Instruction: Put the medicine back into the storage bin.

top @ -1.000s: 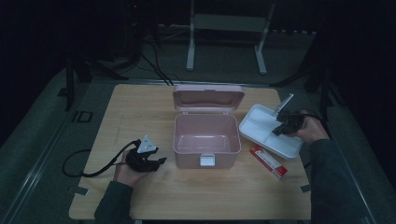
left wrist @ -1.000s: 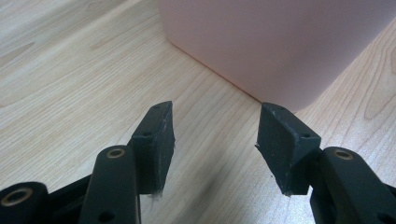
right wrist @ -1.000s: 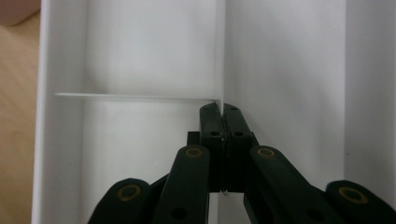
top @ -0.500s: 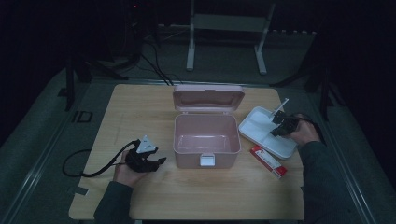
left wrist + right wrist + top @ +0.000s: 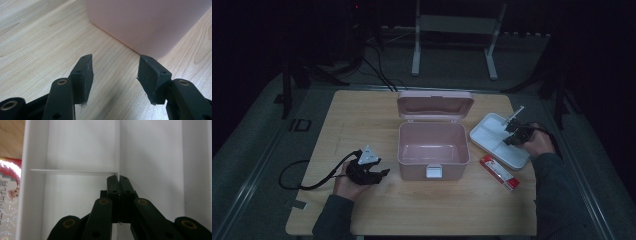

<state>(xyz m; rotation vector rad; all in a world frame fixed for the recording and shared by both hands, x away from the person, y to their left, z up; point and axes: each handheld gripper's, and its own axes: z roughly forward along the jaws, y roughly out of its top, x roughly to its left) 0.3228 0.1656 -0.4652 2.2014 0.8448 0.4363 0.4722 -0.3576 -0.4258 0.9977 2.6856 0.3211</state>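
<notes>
While the left gripper (image 5: 379, 173) rests wide-jawed on the table (image 5: 362, 115) beside the open pink box (image 5: 432, 150), the right gripper (image 5: 118, 178) (jaws pinched together) grips the white tray's (image 5: 492, 137) divider (image 5: 117, 147).

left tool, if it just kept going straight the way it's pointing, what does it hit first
Most likely the pink box. The left tool is open with bare table between its tips, and the box's rounded lower corner stands straight ahead. How much gap remains is hard to judge.
</notes>
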